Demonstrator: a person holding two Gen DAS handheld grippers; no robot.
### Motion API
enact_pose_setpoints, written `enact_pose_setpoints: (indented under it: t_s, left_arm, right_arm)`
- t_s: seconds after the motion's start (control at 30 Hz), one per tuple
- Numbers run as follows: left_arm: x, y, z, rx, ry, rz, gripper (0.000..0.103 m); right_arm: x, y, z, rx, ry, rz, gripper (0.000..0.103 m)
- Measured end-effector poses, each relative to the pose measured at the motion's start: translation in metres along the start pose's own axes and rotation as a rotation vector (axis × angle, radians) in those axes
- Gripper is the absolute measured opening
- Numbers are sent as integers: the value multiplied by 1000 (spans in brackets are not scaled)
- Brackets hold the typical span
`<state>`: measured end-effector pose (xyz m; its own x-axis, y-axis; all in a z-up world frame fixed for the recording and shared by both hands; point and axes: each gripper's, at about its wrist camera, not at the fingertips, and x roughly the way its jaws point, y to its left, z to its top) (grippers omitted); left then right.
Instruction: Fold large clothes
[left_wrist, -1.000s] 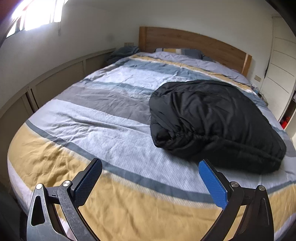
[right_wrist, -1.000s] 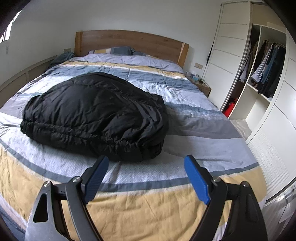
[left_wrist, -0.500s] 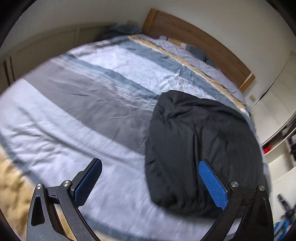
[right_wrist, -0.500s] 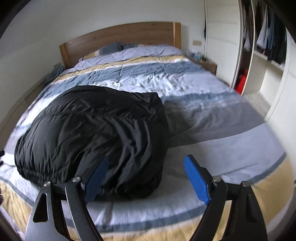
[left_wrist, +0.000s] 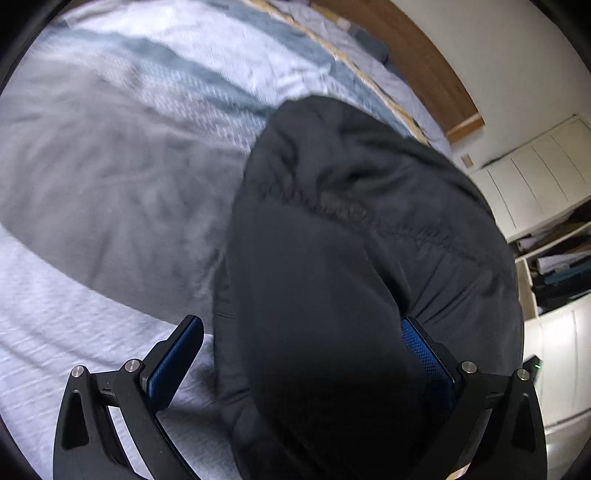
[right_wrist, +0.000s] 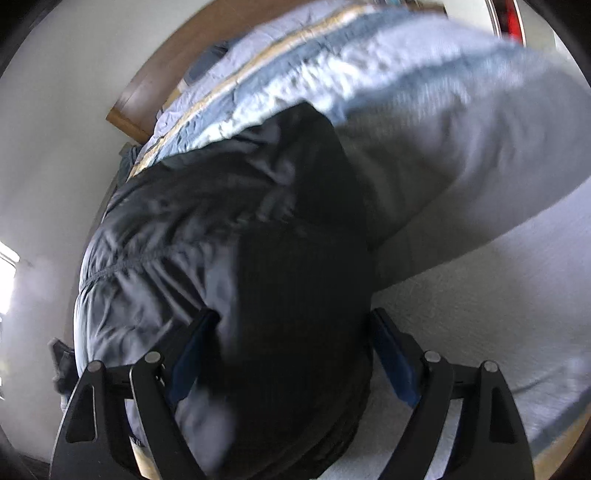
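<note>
A puffy black jacket (left_wrist: 351, 258) lies bundled on the striped bed cover (left_wrist: 110, 184), bulging up between both tongs. Close on a thin edge, not the thick bulk. Your left tongs (left_wrist: 303, 350) and right tongs (right_wrist: 291, 350) gape wide, straddling padding, clamping nothing.

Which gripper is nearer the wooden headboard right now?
Cannot tell. Left gripper and right gripper both straddle the black jacket, far from the headboard.
</note>
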<state>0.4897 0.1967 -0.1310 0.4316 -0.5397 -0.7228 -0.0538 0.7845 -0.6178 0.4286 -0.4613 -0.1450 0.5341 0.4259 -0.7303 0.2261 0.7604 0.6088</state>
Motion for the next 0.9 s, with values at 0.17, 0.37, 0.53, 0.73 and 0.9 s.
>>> enact_pose_setpoints:
  t_s: [0.17, 0.37, 0.53, 0.73, 0.9]
  left_arm:
    - [19, 19, -2, -94, 73, -161, 102]
    - [30, 2, -9, -108, 115, -266, 101]
    - [11, -32, -21, -59, 37, -280, 42]
    - [-27, -83, -22, -2, -42, -290, 20]
    - [-74, -135, -22, 73, -107, -346, 18]
  right_arm:
    - [37, -23, -9, 111, 82, 156, 101]
    - [65, -2, -11, 112, 132, 317, 102]
    - [57, 24, -13, 48, 73, 311, 94]
    - [22, 83, 0, -88, 18, 298, 40]
    - [-24, 141, 11, -180, -55, 319, 32]
